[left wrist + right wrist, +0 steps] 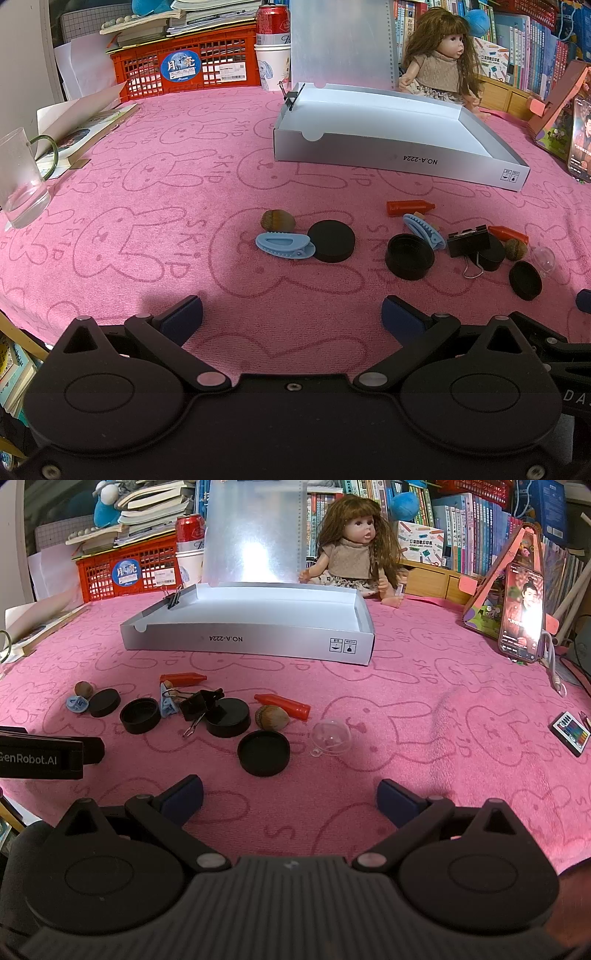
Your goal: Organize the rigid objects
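Observation:
Small rigid objects lie scattered on the pink cloth: black round caps, blue clips, orange pen caps, a black binder clip, acorn-like nuts and a clear plastic dome. An open silver-white box stands behind them. My left gripper is open and empty, in front of the left blue clip. My right gripper is open and empty, just in front of the nearest black cap.
A glass mug and an open book lie at the left. A red crate, cups, a doll and bookshelves line the back. A phone on a stand and a small card are at the right.

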### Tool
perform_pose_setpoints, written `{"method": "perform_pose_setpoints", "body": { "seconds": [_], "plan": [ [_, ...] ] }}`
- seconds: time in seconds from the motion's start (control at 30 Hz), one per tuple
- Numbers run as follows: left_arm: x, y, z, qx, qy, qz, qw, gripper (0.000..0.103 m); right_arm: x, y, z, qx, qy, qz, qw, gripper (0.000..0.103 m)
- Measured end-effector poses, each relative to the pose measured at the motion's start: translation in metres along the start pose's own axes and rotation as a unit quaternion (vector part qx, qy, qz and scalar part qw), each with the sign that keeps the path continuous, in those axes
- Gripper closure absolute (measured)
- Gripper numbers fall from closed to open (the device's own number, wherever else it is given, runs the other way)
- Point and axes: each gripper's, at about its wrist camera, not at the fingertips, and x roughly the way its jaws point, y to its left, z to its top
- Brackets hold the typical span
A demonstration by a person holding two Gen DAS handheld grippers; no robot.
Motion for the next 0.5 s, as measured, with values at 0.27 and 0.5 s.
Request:
{"method": "perform_pose_setpoints", "body": {
  "seconds": [0.27, 0.5],
  "plan": [
    [0.0, 0.0, 0.0, 0.0, 0.0, 0.0, 1.0, 0.0, -0.0014, 0.0013, -0.0024, 0.0, -0.001, 0.0, 1.0, 0.0],
    [0.0, 0.0, 0.0, 0.0, 0.0, 0.0, 1.0, 0.0, 0.0013, -0.0014, 0.001, 0.002, -0.003, 0.0, 1.0, 0.0]
  ]
}}
